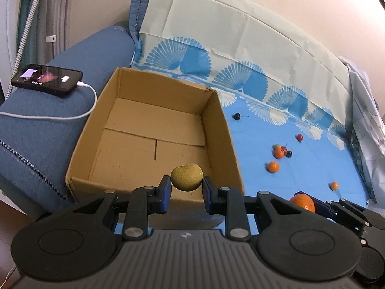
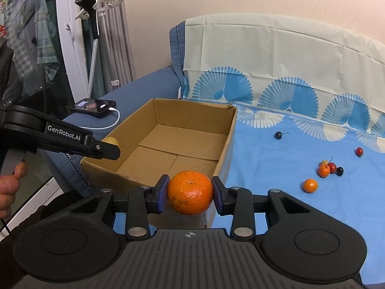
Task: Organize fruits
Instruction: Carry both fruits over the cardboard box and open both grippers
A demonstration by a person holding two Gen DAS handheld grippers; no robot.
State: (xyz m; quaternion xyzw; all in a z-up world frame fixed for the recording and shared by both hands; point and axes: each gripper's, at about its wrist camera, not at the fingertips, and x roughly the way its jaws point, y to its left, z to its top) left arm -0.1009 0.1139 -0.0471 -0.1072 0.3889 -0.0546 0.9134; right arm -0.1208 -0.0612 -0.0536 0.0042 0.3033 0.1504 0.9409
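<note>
Left tool (image 1: pixel 185 187) is gripping a round yellow-green fruit (image 1: pixel 186 177) over the open brown cardboard box (image 1: pixel 154 130); right tool (image 2: pixel 190 192) is clamping a round orange mandarin (image 2: pixel 190 192) at the box's near edge, on a blue-sheeted sofa (image 2: pixel 276 168).

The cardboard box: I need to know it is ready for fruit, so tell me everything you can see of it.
The cardboard box is plain brown corrugated card, open-topped and shallow, with its bottom flaps folded shut and seams showing. Nothing lies inside it. It sits upright on the blue cloth, its left wall beside the sofa arm; whether they touch I cannot tell. The far right corner of its rim looks slightly torn. The left gripper holds a greenish fruit over its near edge, and the right gripper holds an orange in front of its near wall.
</note>
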